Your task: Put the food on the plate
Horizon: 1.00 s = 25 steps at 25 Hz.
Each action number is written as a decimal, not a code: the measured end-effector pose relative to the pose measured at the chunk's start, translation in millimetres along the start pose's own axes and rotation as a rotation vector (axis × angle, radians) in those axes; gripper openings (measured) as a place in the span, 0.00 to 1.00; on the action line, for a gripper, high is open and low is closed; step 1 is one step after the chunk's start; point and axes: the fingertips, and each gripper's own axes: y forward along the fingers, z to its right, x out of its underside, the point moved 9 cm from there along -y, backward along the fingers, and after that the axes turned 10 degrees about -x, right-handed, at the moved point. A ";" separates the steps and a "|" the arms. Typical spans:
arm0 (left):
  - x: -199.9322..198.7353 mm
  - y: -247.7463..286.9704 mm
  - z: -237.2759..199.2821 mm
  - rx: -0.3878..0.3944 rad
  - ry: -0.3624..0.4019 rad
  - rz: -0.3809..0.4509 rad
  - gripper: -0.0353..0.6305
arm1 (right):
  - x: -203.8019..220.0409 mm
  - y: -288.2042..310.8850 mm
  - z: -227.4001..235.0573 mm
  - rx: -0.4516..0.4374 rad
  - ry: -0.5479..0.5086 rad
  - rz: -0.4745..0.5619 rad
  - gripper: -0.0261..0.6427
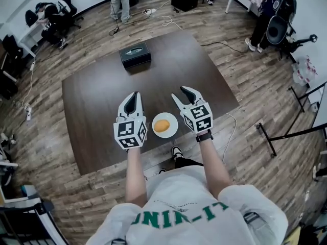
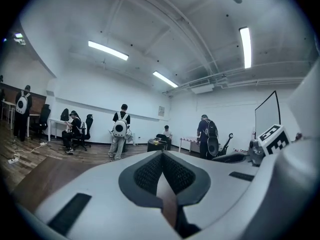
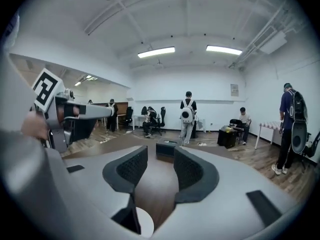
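Item 1: table (image 1: 92,101), dark wood grain, carrying 2 things. Item 2: plate (image 1: 173,120), white and round, near the table's front edge, directly ahead of the person. Item 3: food (image 1: 161,126), 1 rounded orange piece (kind not identifiable), lying on the plate a little off centre, untouched by either tool. Item 4: black box (image 1: 135,54), low and rectangular, at the far side of the table, well apart from the plate and not part of the job. Item 5: left gripper (image 1: 134,97), held above the table just to the left of the plate, pointing away from the person; jaws together at the tips, nothing between them. Item 6: right gripper (image 1: 179,92), held above the table just to the right of the plate; jaws apart with a clear gap, only the bare table and the distant box seen through it, so it carries nothing. Status: the 1 visible piece of food is already on the plate and no other food shows on the table, so the task reads as complete; nothing appears left beyond moving both empty tools away.
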 end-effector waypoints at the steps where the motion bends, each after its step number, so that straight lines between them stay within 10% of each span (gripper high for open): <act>1: -3.9 -1.1 1.9 0.006 0.004 0.008 0.07 | -8.9 -6.2 -0.2 0.014 -0.006 0.029 0.30; 25: -59.5 -37.3 30.8 0.038 0.082 0.173 0.07 | -79.0 -75.0 -25.4 0.149 -0.031 0.276 0.06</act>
